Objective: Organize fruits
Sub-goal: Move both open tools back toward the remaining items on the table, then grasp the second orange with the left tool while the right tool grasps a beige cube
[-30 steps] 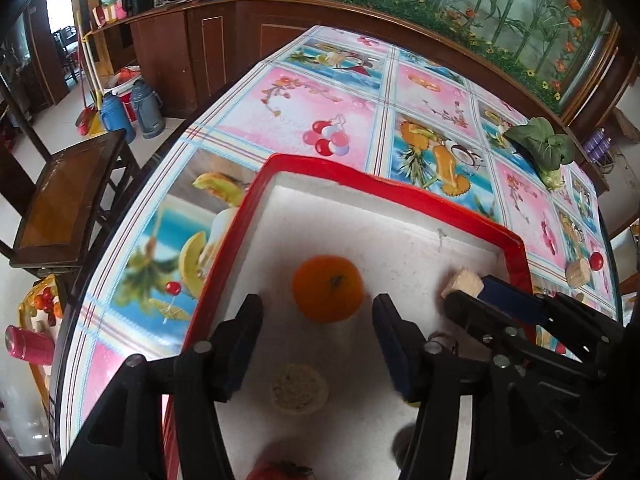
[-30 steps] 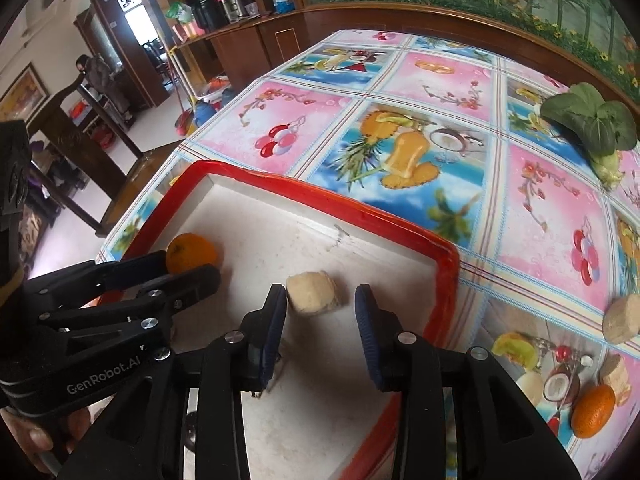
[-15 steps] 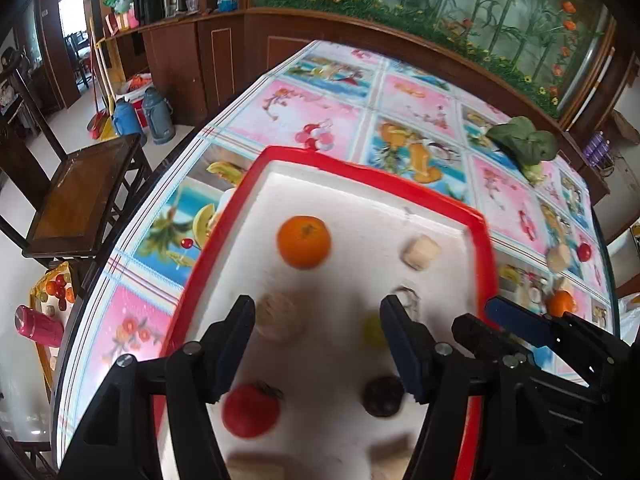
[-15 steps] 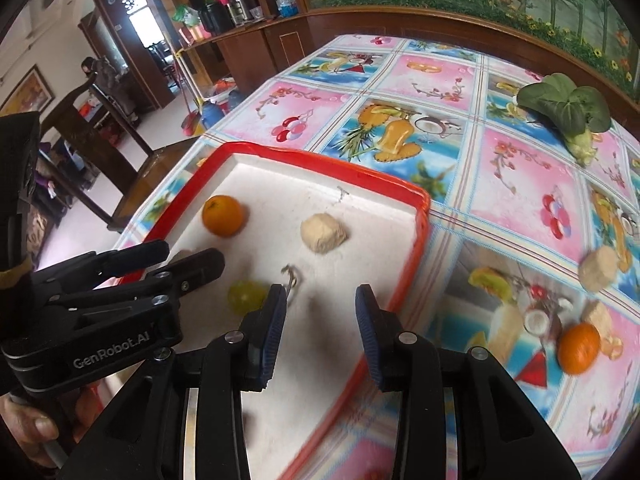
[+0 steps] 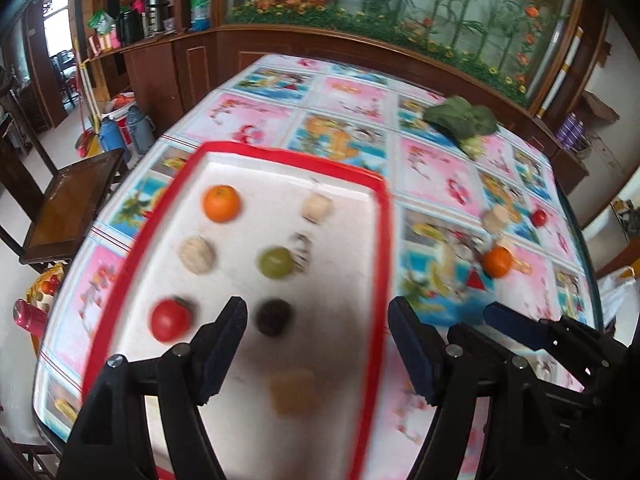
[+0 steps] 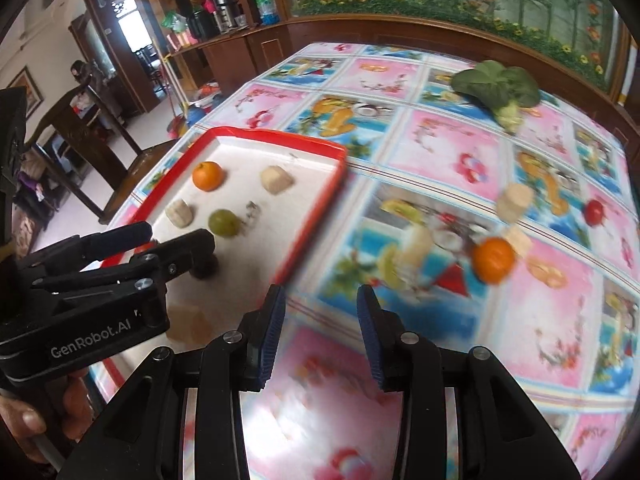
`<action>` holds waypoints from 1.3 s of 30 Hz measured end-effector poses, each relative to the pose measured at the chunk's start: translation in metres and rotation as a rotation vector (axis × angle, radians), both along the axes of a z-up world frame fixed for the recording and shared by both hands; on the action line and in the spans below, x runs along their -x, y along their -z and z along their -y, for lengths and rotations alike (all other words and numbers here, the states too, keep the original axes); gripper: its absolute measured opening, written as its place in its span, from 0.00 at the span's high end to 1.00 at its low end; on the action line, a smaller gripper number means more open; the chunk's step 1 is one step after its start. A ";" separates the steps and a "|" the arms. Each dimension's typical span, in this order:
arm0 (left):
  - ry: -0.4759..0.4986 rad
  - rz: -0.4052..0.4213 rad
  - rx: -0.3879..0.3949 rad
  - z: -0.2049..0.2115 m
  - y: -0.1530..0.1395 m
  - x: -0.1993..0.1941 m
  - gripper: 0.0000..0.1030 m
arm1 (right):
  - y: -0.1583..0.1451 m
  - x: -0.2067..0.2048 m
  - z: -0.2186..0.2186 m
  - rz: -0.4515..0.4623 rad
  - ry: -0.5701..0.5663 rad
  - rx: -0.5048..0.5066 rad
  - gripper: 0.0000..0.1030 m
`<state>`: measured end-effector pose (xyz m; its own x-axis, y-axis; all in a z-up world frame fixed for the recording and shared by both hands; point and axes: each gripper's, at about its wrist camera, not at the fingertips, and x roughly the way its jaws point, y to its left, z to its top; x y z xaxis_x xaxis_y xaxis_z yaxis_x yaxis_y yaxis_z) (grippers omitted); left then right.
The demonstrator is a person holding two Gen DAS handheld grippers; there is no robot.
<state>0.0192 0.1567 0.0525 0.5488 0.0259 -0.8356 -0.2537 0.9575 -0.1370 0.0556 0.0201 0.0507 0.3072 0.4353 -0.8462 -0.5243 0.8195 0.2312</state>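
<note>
Above the red tray [image 5: 384, 216], left tongs [image 5: 316, 344] opening, empty, right tongs [image 6: 320, 332] narrowly apart, empty.

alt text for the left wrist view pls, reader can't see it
The left gripper, jaws opening and nothing between them, hangs over a red-rimmed white tray holding an orange, a green fruit, a tomato, a dark round fruit and pale chunks. On the fruit-print tablecloth beyond lie another orange and leafy greens; the right gripper shows at lower right.
</note>
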 end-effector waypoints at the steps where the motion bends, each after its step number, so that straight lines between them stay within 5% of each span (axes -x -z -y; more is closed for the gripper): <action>1: 0.013 0.000 0.004 0.007 0.000 0.001 0.27 | -0.002 0.003 0.007 0.005 0.006 0.000 0.63; 15: 0.173 -0.062 0.016 0.100 0.013 0.009 0.19 | 0.008 0.031 0.113 0.009 0.098 0.043 0.59; 23: 0.189 -0.102 0.022 0.116 0.023 -0.005 0.18 | 0.026 0.005 0.157 -0.031 0.185 0.024 0.59; 37: 0.261 -0.090 0.006 0.159 0.043 -0.104 0.18 | 0.040 -0.067 0.191 -0.053 0.284 -0.020 0.57; 39: 0.258 -0.094 -0.007 0.160 0.049 -0.111 0.31 | 0.044 -0.071 0.199 -0.061 0.293 -0.019 0.57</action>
